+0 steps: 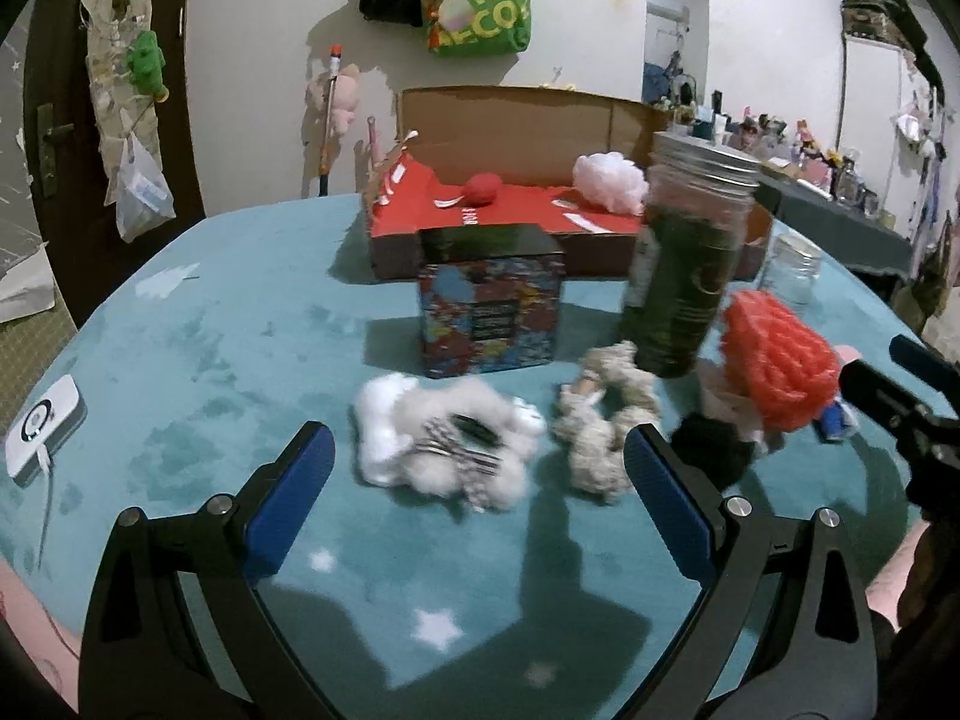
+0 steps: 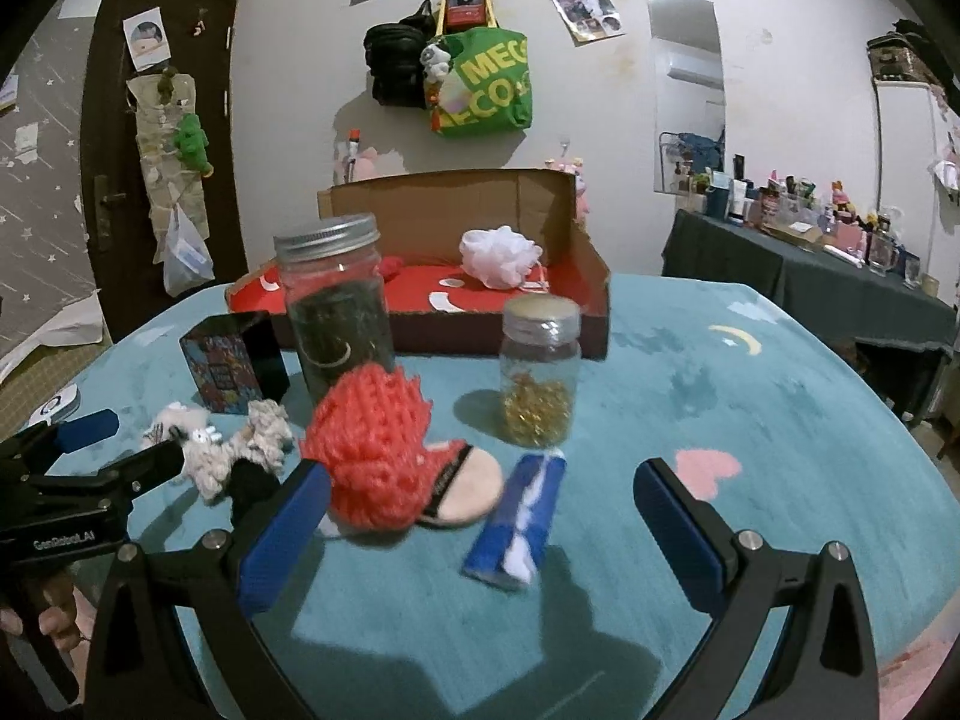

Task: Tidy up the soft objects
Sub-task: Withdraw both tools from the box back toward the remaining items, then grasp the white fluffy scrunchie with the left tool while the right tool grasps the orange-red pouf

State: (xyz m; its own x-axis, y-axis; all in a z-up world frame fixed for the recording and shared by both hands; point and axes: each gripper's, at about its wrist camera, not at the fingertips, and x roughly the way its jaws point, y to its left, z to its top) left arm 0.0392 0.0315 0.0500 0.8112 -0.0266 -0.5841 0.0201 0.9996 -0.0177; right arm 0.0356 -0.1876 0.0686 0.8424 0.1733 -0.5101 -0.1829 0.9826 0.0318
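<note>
While hovering above the near edge of the teal table (image 1: 180,324), left gripper (image 1: 480,450) spread wide, empty, before a white fluffy toy (image 1: 444,444). Right gripper (image 2: 483,480) likewise agape, its left finger beside the red knitted toy (image 2: 372,438). White loofah (image 2: 501,255) and red pompom (image 1: 483,188) in the cardboard box (image 2: 594,306) at the far edge.

The tall dark-filled glass jar with a metal lid (image 1: 684,264) smears with blur in the left wrist view. It hides part of the small clear glass jar (image 1: 791,267) behind. The red knitted yarn piece (image 2: 375,444) covers the near left of a round pink pad (image 2: 474,489). Far right shelf items are too small to tell.
</note>
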